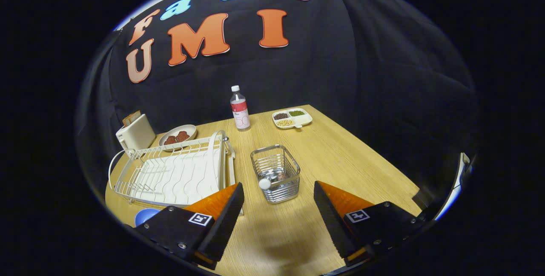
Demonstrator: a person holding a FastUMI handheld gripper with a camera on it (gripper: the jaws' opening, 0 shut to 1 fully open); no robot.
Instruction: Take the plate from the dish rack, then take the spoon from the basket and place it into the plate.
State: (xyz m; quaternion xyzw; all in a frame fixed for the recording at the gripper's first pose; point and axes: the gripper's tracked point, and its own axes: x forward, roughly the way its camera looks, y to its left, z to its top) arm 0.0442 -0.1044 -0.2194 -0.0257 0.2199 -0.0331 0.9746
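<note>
The hand-held two-finger gripper [279,208] hangs in the air with its fingers [225,216] spread wide apart — nothing between them — both wedge-shaped and serrated along the inner faces.

Counter [340,161]: pale wood, fine straight grain. Dish rack [170,173]: white wire over a white tray with wavy ribs. Basket [276,173]: bare silver wire, a white-tipped handle inside. Toaster [135,133]: cream, brown slice on top. Small plate [179,134]: white, reddish-brown pieces. Bottle [239,109]: clear, white cap, red-and-white label. Divided dish [292,118]: white, with dark brown, green and yellow fillings. Blue round object [145,215] beside the rack, partly hidden.
</note>
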